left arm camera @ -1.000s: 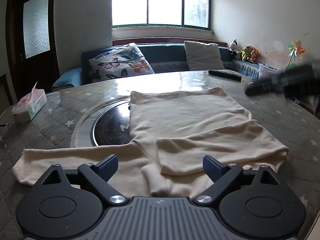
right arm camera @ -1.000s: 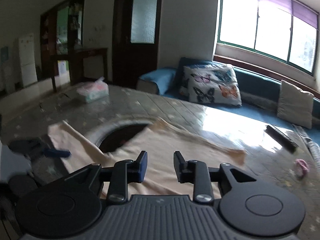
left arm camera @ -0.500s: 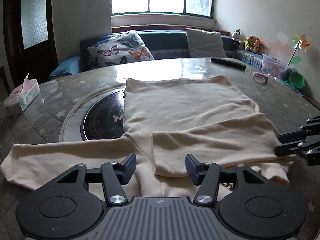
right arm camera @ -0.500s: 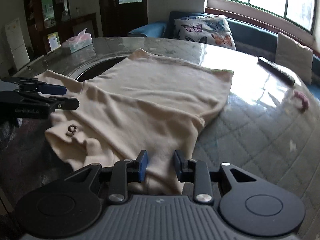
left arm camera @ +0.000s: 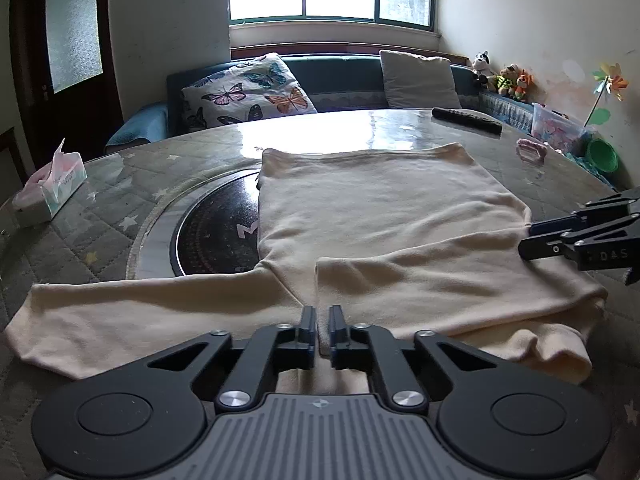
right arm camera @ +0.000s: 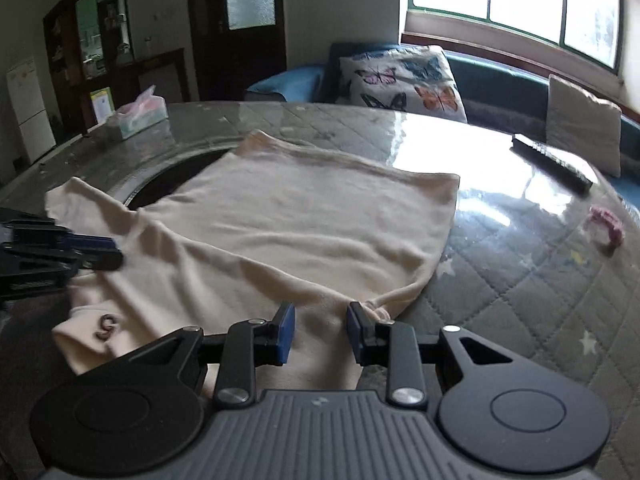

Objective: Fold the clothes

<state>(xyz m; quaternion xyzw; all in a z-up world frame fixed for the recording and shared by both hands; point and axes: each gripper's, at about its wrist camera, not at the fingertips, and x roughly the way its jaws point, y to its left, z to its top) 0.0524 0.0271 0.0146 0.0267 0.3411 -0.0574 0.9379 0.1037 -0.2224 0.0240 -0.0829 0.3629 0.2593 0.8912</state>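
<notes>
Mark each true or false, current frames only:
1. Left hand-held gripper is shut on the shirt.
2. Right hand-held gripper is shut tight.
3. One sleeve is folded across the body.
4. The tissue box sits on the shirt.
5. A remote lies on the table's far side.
1. True: the left hand-held gripper pinches the cream long-sleeve shirt near its neckline.
2. False: the right hand-held gripper has a gap between its jaws, with cloth under it.
3. True: the folded sleeve lies over the body.
4. False: the tissue box stands on the table, apart from the shirt.
5. True: the remote.
</notes>
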